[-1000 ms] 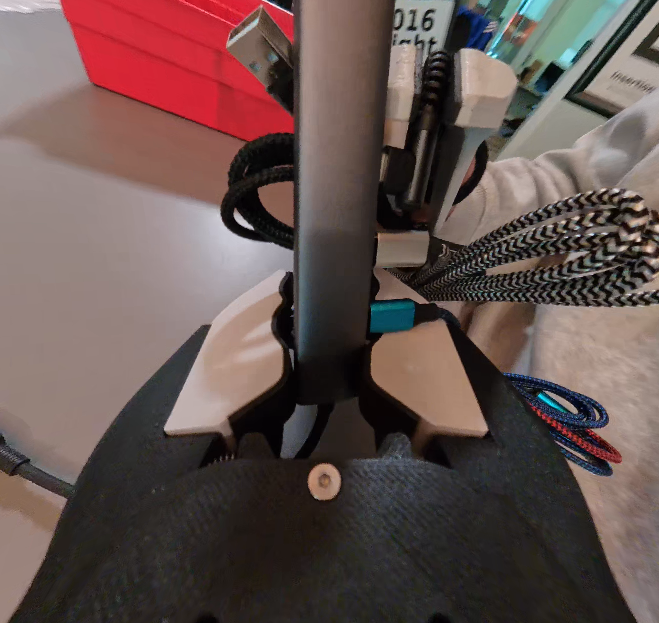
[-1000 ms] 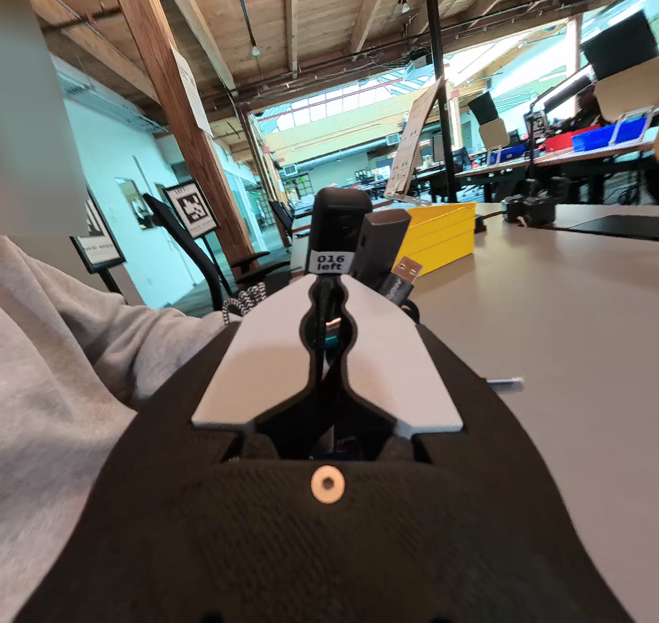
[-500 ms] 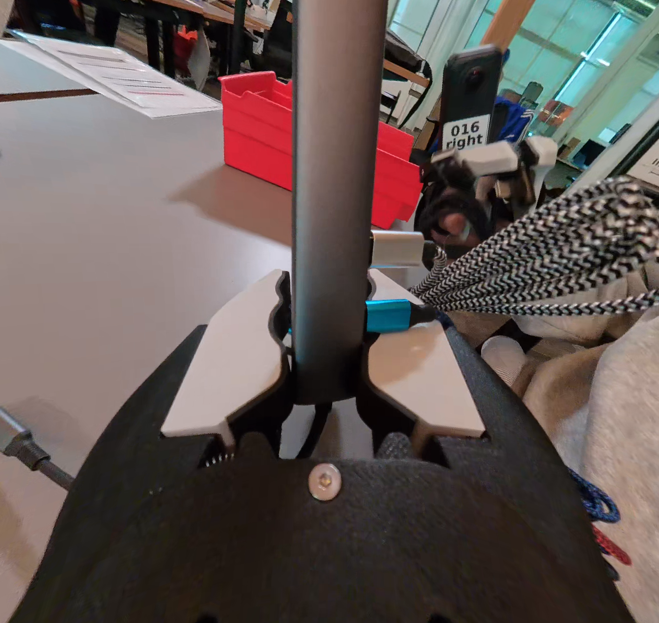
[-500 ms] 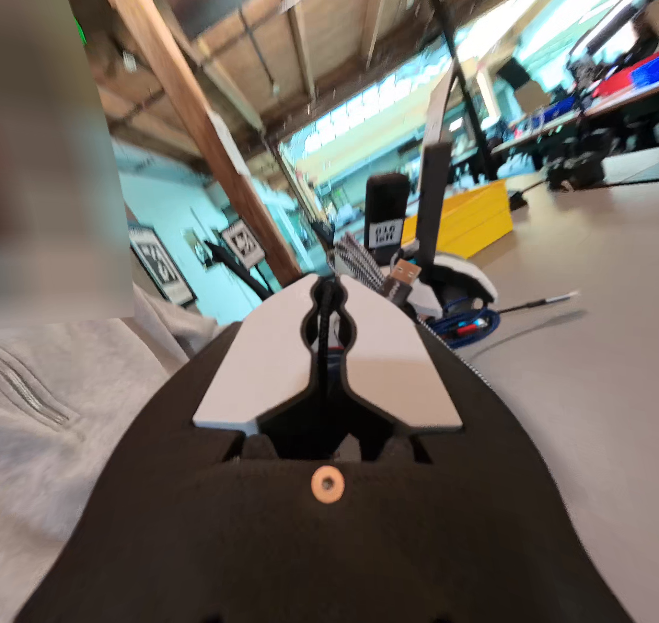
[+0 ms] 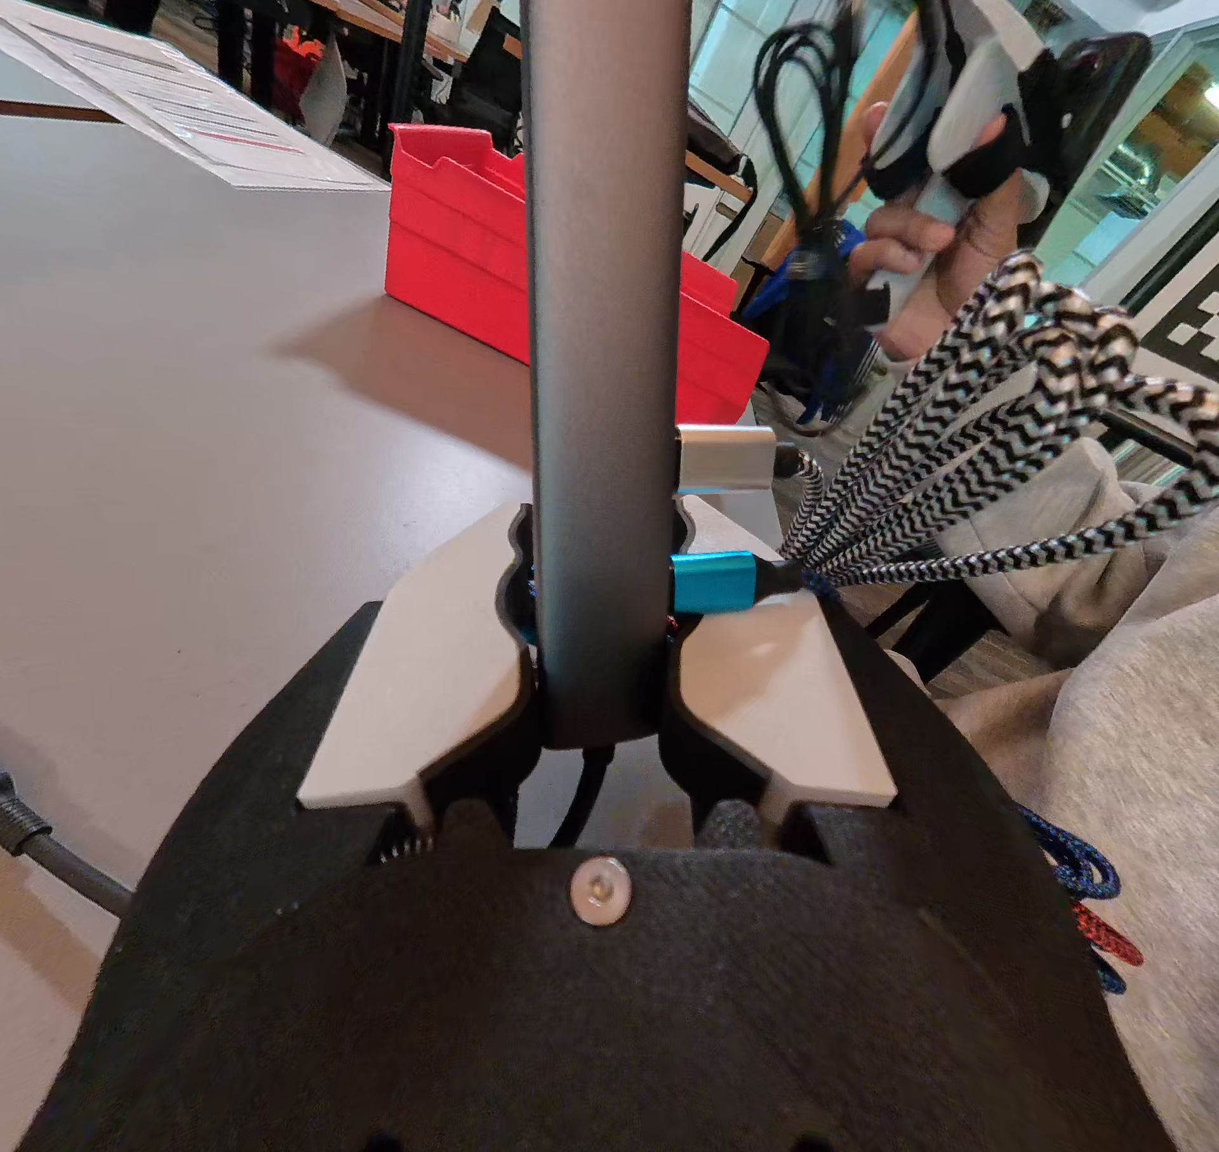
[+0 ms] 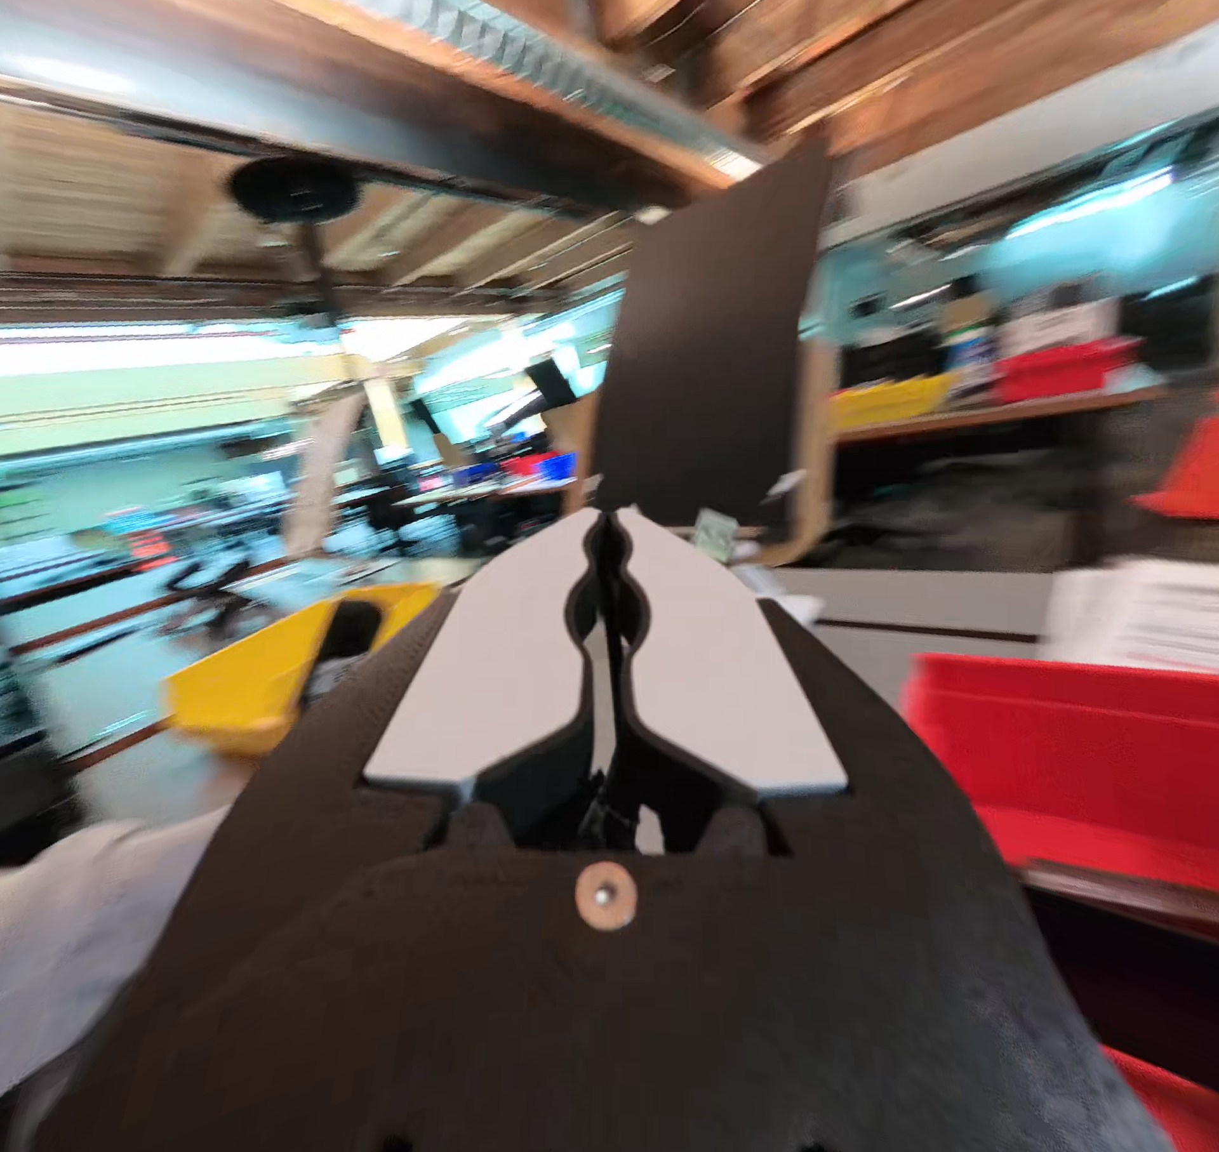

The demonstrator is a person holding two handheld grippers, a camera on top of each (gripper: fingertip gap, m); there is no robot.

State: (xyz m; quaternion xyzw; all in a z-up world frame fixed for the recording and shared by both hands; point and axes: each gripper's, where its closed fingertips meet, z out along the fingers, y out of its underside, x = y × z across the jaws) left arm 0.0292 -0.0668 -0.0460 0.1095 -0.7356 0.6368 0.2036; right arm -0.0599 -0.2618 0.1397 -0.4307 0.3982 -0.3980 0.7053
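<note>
My left gripper (image 5: 603, 520) is shut on an upright grey bar (image 5: 603, 329) just above the table. A silver plug (image 5: 724, 457) and a blue plug (image 5: 712, 583) sit in the bar's right side. A black-and-white braided cable (image 5: 956, 448) fans out to the right. My right gripper (image 6: 610, 517) is shut on a thin black cable (image 6: 613, 659); that view is motion-blurred. In the left wrist view the right gripper (image 5: 923, 85) is raised at the upper right in a hand, with a black cable coil (image 5: 805, 98) hanging from it.
A red bin (image 5: 462, 263) stands on the grey table behind the bar, with a printed sheet (image 5: 165, 105) far left. Blue and red braided cables (image 5: 1082, 883) hang at the lower right. The right wrist view shows a yellow bin (image 6: 264, 678) and the red bin (image 6: 1068, 744). The gap from one gripper's tips to the other's is roughly 30 cm.
The right gripper has moved up and away from the bar with the black cable coil, and its view has swung round and blurred. The left gripper still holds the bar.
</note>
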